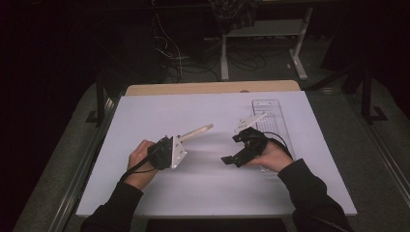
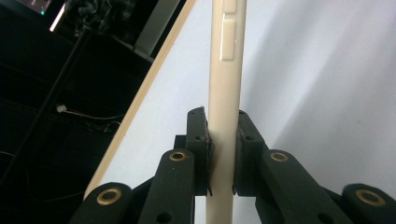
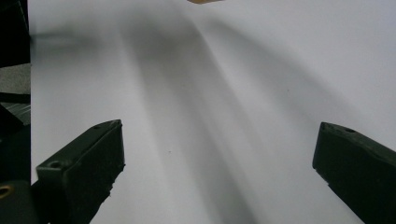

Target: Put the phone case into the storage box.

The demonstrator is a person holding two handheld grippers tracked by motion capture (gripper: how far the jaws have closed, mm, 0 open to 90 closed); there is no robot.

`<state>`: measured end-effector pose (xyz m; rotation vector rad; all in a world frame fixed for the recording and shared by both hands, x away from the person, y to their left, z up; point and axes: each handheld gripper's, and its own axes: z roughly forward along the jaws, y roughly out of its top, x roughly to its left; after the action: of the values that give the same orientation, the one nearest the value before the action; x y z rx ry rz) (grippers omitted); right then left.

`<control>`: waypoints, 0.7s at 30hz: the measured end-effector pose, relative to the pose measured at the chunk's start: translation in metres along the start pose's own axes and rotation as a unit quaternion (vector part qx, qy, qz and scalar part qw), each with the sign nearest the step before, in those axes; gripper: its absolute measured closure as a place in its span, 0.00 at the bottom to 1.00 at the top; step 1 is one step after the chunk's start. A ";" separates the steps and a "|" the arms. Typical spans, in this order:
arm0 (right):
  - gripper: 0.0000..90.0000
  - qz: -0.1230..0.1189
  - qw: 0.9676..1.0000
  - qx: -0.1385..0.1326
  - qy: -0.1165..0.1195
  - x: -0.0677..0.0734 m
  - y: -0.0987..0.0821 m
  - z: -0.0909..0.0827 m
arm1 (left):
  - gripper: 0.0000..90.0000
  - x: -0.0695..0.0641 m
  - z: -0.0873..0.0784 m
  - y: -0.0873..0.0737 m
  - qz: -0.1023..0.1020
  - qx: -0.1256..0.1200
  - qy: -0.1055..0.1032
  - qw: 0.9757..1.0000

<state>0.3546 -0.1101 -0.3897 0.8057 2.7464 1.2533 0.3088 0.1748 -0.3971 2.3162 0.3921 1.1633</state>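
Cream plastic stick is pinched near its lower end between the left gripper fingers, jutting out over the white counter, probably so it can be passed across. The right gripper waits nearby, fingers spread wide, holding nothing.

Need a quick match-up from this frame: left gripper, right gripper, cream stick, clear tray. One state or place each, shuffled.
1. left gripper
2. right gripper
3. cream stick
4. clear tray

a. lying on the white board, far right
b. jaws wide apart, nothing between
c. clamped between two black pads
d. shut on a thin part

Pairs: 1-d, 2-b, 3-c, 4-a
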 end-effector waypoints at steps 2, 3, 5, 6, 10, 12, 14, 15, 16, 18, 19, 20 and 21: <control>0.02 -0.001 1.000 0.000 0.000 0.000 0.000 0.000 | 0.89 0.001 0.000 0.000 -0.014 0.001 -0.006 1.000; 0.02 0.000 1.000 0.001 0.001 0.000 0.000 0.000 | 0.89 0.002 0.001 -0.001 -0.019 0.000 -0.007 1.000; 0.02 0.000 1.000 0.001 0.001 0.000 0.000 0.000 | 0.89 0.004 0.001 -0.001 -0.032 -0.001 -0.012 0.999; 0.02 -0.001 1.000 0.000 0.000 0.000 0.000 0.000 | 0.89 0.005 0.001 -0.002 -0.037 -0.001 -0.014 0.999; 0.02 0.000 1.000 0.001 0.001 0.000 0.000 0.000 | 0.89 0.009 0.001 -0.002 -0.065 -0.003 -0.024 0.998; 0.02 0.000 1.000 0.002 0.001 0.000 0.000 0.000 | 0.89 0.011 0.000 -0.003 -0.076 -0.003 -0.029 0.997; 0.02 0.000 1.000 0.002 0.000 0.000 0.000 0.000 | 0.89 0.014 0.000 -0.004 -0.088 -0.001 -0.036 0.995; 0.02 0.000 1.000 0.002 0.000 0.000 0.000 0.000 | 0.89 0.015 0.000 -0.005 -0.091 0.000 -0.037 0.995; 0.02 -0.001 1.000 0.001 0.000 0.000 0.000 0.000 | 0.89 0.016 0.000 -0.005 -0.095 0.003 -0.041 0.995; 0.02 -0.001 1.000 0.001 0.000 0.000 0.000 0.000 | 0.89 0.018 0.000 -0.006 -0.104 0.005 -0.046 0.994; 0.02 0.000 1.000 0.002 0.000 0.000 0.000 0.000 | 0.89 0.019 0.000 -0.006 -0.109 0.005 -0.049 0.993; 0.02 0.000 1.000 0.003 0.000 0.000 0.000 0.000 | 0.89 0.020 0.000 -0.007 -0.114 0.005 -0.051 0.992; 0.02 0.000 1.000 0.002 0.000 0.000 0.000 0.000 | 0.89 0.021 0.000 -0.007 -0.118 0.007 -0.054 0.992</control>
<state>0.3545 -0.1096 -0.3896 0.8060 2.7506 1.2476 0.3207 0.1905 -0.3878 2.2596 0.6156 0.9210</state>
